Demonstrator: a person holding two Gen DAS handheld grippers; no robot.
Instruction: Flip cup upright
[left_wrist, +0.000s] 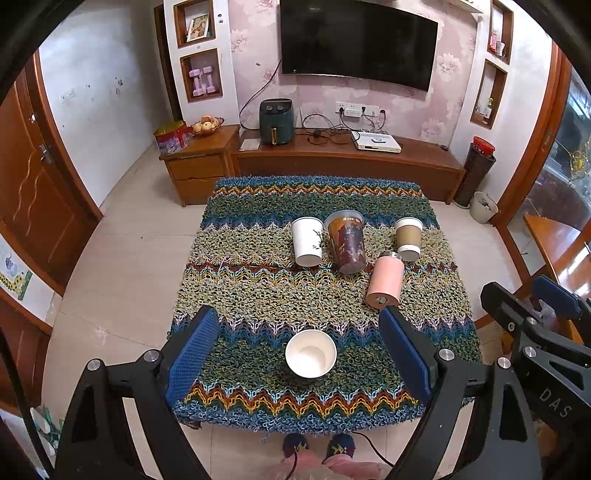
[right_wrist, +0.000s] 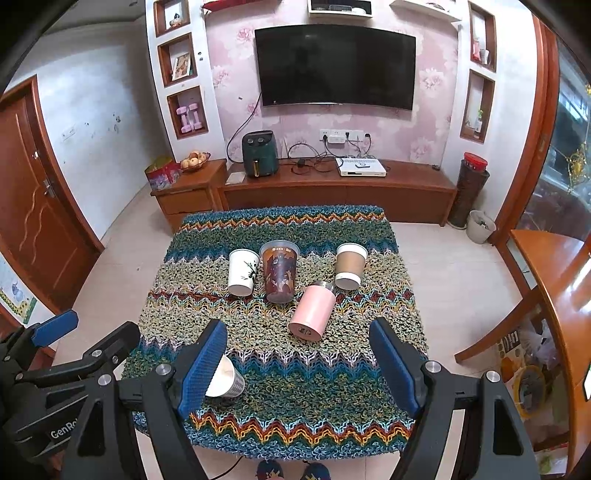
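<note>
A small white paper cup (left_wrist: 311, 353) lies on its side near the front of the knitted table cover (left_wrist: 258, 295), its mouth facing me. In the right wrist view it (right_wrist: 227, 378) is partly hidden behind the left finger. My left gripper (left_wrist: 299, 350) is open and empty, held above the cup with a finger on each side. My right gripper (right_wrist: 297, 363) is open and empty, to the right of the cup. Each gripper shows at the edge of the other's view.
Further back several cups lie on their sides: a white one (left_wrist: 306, 242), a printed plastic one (left_wrist: 347, 242), a brown paper one (left_wrist: 408, 238) and a pink bottle (left_wrist: 386, 282). A TV cabinet (left_wrist: 332, 158) stands behind the table. A wooden table (right_wrist: 554, 295) is at the right.
</note>
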